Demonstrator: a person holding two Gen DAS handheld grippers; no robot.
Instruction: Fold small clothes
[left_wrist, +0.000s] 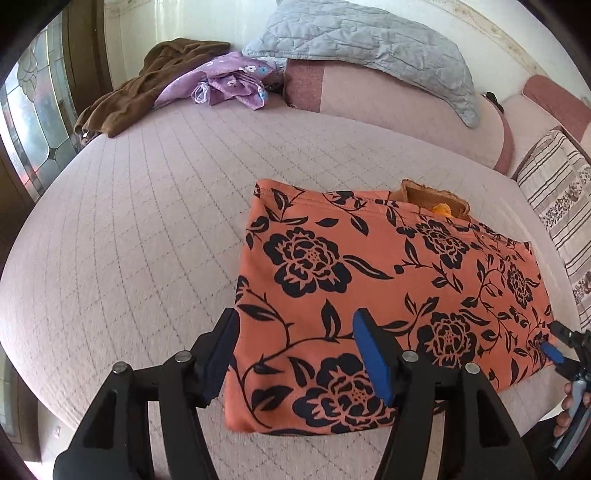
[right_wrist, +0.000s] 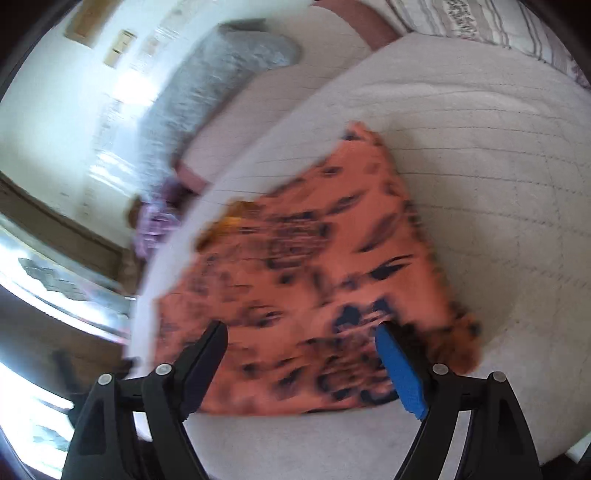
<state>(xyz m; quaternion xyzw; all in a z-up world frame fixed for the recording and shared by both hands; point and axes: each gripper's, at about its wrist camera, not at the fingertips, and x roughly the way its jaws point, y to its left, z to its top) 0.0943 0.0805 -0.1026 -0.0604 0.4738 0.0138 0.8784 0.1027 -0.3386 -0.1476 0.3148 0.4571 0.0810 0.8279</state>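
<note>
Left wrist view: left gripper (left_wrist: 293, 325) released, nothing clamped; folded orange floral garment (left_wrist: 388, 288) lies flat on bed (left_wrist: 147, 221) directly below/ahead of its fingers. Right gripper (left_wrist: 554, 347) sits at garment's right edge. Right wrist view (blurred): right gripper (right_wrist: 301, 343) released, jaws wide, garment (right_wrist: 314, 258) ahead.

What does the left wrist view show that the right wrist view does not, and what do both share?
Only the left wrist view shows the brown garment sharply, the right gripper at the cloth's edge, and the left gripper. Only the right wrist view shows the framed pictures on the wall. Both share the orange floral cloth folded on the quilted bed and the grey pillow.
</note>
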